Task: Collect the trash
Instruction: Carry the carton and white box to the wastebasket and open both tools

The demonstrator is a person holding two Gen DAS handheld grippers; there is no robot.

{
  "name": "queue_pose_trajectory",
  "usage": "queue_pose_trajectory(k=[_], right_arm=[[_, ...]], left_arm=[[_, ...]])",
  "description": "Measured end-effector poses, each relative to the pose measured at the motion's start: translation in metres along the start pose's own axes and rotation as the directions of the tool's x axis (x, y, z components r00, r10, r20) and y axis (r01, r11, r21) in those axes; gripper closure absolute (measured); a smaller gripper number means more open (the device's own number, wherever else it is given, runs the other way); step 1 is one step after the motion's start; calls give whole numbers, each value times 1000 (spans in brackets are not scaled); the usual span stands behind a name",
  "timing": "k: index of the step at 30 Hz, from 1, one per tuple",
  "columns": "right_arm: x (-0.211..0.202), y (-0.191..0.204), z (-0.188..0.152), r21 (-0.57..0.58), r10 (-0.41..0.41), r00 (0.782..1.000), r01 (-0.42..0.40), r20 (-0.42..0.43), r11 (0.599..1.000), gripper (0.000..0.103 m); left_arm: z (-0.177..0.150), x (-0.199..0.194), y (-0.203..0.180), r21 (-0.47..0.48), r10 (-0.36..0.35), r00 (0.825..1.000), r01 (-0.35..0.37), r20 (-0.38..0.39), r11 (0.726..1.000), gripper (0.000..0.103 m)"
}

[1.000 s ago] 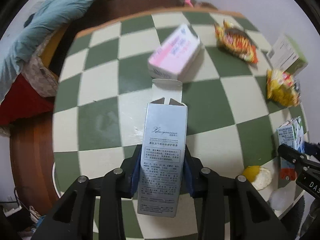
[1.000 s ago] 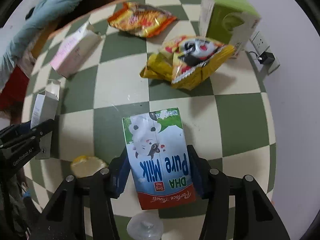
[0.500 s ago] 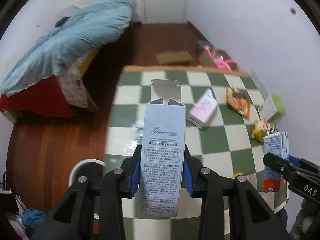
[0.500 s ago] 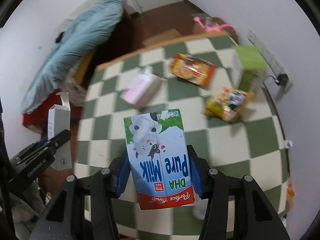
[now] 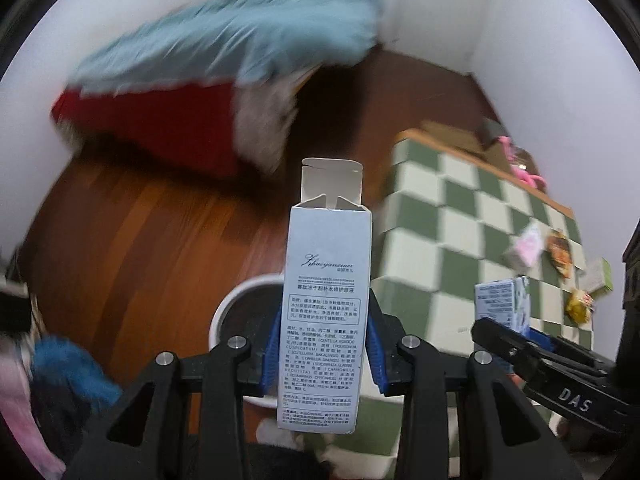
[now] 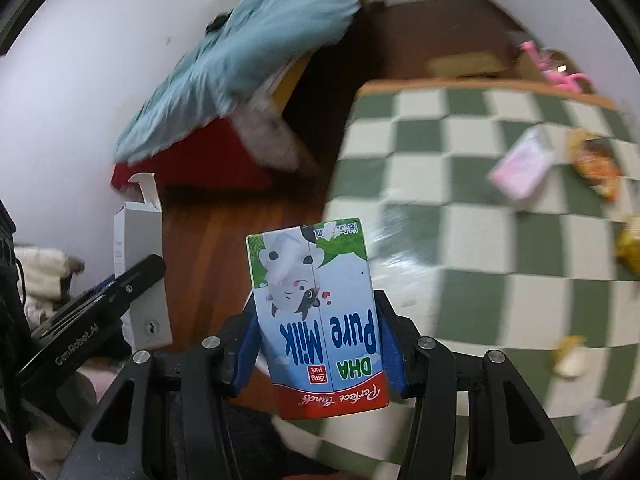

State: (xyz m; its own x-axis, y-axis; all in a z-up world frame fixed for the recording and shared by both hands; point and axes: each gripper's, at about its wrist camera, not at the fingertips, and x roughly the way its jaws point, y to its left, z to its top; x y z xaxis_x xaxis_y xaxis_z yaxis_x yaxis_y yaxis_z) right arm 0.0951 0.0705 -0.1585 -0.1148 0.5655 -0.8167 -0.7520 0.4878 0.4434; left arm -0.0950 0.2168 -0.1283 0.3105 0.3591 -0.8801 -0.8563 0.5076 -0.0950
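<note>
- A tall grey carton (image 5: 325,320) with its top flap open is gripped between the blue pads of the left tool (image 5: 323,354), held upright over the white-rimmed bin (image 5: 240,312) on the wooden floor, apparently so that it can be dropped straight in.
- A milk carton (image 6: 318,316) is clamped in the right tool (image 6: 320,354), printed side up and lettering upside down; it is held beside the bin side of the counter (image 6: 480,240), off its edge, and is judged to be next for the bin.
- More trash is left on the checkered counter, well away from the bin: a pink box (image 6: 522,164), an orange snack bag (image 6: 596,164) and a yellow wrapper (image 6: 630,244) near the far edge.
- The bin's inside is largely hidden behind the grey carton and the left tool, so its contents cannot be told.
- The bed (image 5: 224,64) beyond the bin and much of the counter are smeared by motion blur; small items at the counter's near corner cannot be made out.
- The right tool is seen only partly in the left view, cut off at the frame's edge.
</note>
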Motion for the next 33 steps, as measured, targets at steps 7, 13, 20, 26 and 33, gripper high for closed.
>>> queue_pose_trajectory(k=[7,13,20,26,33], right_arm=[[120,57,-12,-26,4,985,-9,-174,1000,50],[203,83,-5,-59,-56,962,41,-267,997,49],[267,97,-6,-110,-113,925,78,-362,991,48],[283,98,-13,-145,-152,903,102,-401,984,36],[265,110,-12,-220,-206,906,130,-371,967,5]], left_arm=[[-19,72,88,-186,-46,987,17,-151,982,70],[-25,116,126,-284,-98,972,34,-215,958,69],[-35,133,155,-341,-91,964,0,-249,940,38],[-39,130,165,-345,-52,964,-42,-259,938,10],[-42,105,170,-280,104,968,-168,-227,945,4]])
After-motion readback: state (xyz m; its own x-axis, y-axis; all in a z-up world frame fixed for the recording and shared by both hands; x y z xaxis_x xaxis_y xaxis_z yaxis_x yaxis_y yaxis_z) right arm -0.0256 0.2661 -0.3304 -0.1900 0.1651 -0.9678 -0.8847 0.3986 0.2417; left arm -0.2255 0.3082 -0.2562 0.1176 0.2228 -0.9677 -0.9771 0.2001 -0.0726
